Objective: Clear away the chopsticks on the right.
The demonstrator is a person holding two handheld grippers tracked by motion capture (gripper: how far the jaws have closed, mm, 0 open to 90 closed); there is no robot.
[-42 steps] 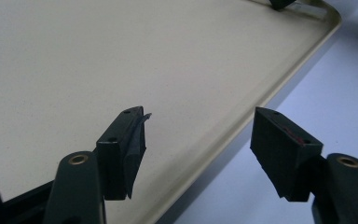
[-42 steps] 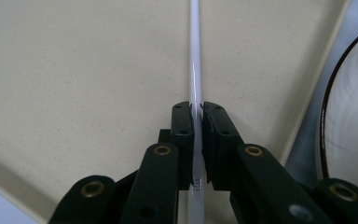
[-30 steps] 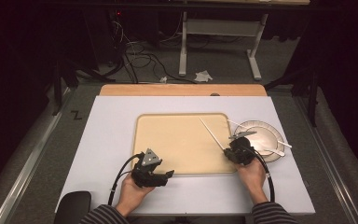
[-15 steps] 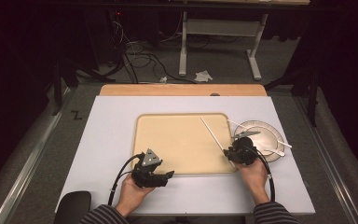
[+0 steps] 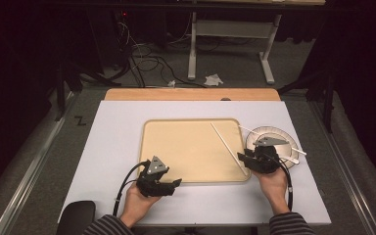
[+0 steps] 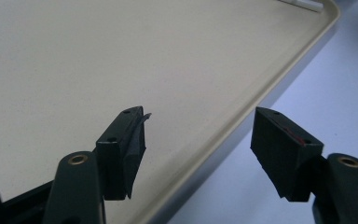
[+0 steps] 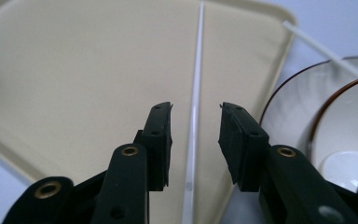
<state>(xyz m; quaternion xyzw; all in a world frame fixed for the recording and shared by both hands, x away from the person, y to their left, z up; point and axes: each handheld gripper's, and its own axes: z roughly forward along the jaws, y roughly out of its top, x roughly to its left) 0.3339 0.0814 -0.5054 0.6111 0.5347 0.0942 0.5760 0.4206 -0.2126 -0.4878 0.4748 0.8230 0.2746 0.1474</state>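
Chopstick [image 7: 195,98], thin and white, lies on the beige tray [image 5: 176,152] near its right edge, running slantwise from the tray's far middle toward its near right corner; in the right gripper view it passes straight up between the two black jaws. The right gripper [image 7: 195,128] has just been opening its jaws, and they now stand apart on either side of the stick with a clear gap to each pad, so nothing is pinched. By my reading the stick has been set down on the tray and let go, which would make this placement done

Just right of the tray a plate [image 5: 254,134] carries a bowl [image 7: 349,140], and a second white stick [image 7: 321,49] rests across the plate's rim, its far end out over the table [image 5: 112,137]. That one, I judge, is what is left to bring over

The left gripper [image 6: 198,140] hovers at the tray's near edge, jaws spread wide and empty, one over the tray floor and the other over the table. In the high view the left hand [image 5: 136,203] sits close to the tray's near left corner, well apart from the sticks
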